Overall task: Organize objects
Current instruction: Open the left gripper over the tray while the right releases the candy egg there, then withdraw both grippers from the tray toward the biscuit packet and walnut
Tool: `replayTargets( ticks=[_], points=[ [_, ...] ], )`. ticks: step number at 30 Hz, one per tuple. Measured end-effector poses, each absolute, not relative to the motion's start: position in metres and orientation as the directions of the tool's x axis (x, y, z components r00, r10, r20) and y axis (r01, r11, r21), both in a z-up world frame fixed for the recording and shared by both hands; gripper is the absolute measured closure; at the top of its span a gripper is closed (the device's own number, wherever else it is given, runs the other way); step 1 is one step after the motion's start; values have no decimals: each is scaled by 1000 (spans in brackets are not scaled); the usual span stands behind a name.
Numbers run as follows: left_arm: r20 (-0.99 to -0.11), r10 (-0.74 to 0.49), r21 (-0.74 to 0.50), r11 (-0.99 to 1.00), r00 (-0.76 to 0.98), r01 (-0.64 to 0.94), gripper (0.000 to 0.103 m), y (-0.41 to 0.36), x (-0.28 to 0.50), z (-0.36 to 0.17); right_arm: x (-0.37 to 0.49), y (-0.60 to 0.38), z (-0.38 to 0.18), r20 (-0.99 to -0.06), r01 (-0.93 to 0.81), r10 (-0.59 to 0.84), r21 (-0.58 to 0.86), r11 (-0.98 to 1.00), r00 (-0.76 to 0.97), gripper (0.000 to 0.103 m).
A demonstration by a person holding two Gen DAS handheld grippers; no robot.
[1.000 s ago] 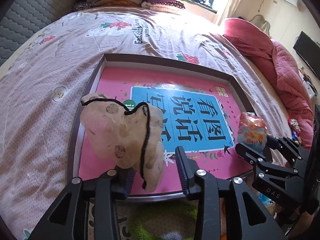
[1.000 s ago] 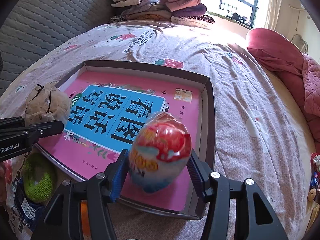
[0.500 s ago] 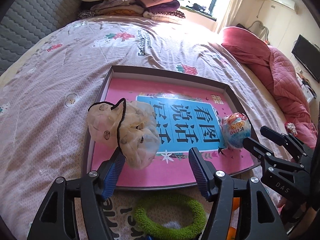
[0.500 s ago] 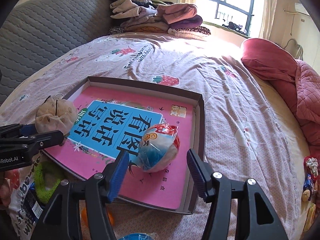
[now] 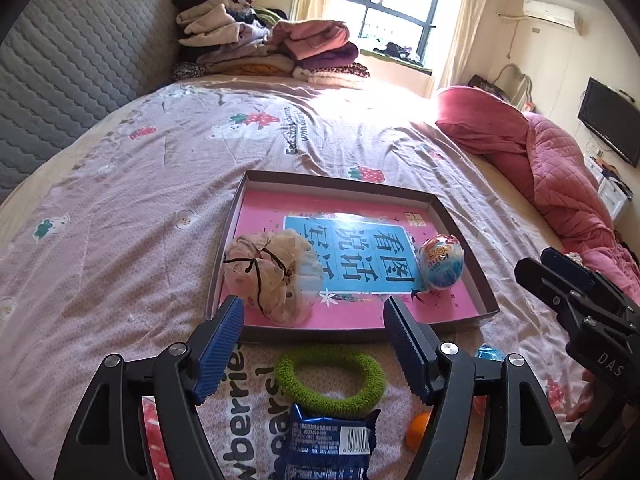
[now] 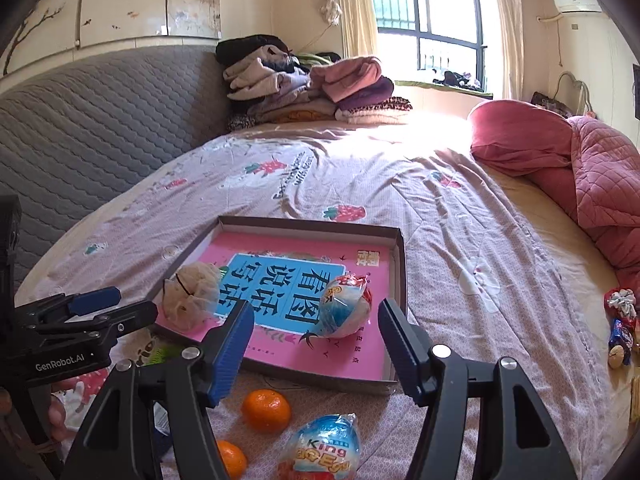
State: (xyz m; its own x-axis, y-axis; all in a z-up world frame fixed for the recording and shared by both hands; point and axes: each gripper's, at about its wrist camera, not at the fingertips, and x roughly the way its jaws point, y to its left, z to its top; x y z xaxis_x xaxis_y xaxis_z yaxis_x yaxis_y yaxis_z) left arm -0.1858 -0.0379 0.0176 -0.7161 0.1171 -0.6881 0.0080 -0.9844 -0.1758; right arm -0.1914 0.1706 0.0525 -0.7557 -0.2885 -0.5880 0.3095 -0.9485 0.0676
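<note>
**Now: two in, more to fetch**

Both grippers, left (image 5: 314,322) and right (image 6: 314,326), are opening and empty. Scrunchie (image 5: 270,274) and egg (image 5: 441,262) lie in the tray (image 5: 468,236). Likely next: green ring (image 5: 331,378), oranges (image 6: 266,410).

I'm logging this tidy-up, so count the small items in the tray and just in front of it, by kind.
Scrunchies: 2 (beige scrunchie, green scrunchie)
Wrapped eggs: 2 (tray egg, bed egg)
Oranges: 2 (farther orange, nearer orange)
Snack packets: 1 (blue packet)
Total: 7
</note>
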Motion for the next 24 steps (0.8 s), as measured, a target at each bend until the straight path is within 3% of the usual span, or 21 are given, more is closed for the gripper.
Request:
replayTargets(
  ticks=[13,24],
  points=[
    [-672,106,-160,-987,-733,5,29,-39,-142,25,-130,169,81,-488,341,-331,71,-937,-808,39],
    [-654,115,-157,-987,-748,-14,29,-41,-114,35,-94,176,82,-479,327,-326,84,-941,-815,39]
  ],
)
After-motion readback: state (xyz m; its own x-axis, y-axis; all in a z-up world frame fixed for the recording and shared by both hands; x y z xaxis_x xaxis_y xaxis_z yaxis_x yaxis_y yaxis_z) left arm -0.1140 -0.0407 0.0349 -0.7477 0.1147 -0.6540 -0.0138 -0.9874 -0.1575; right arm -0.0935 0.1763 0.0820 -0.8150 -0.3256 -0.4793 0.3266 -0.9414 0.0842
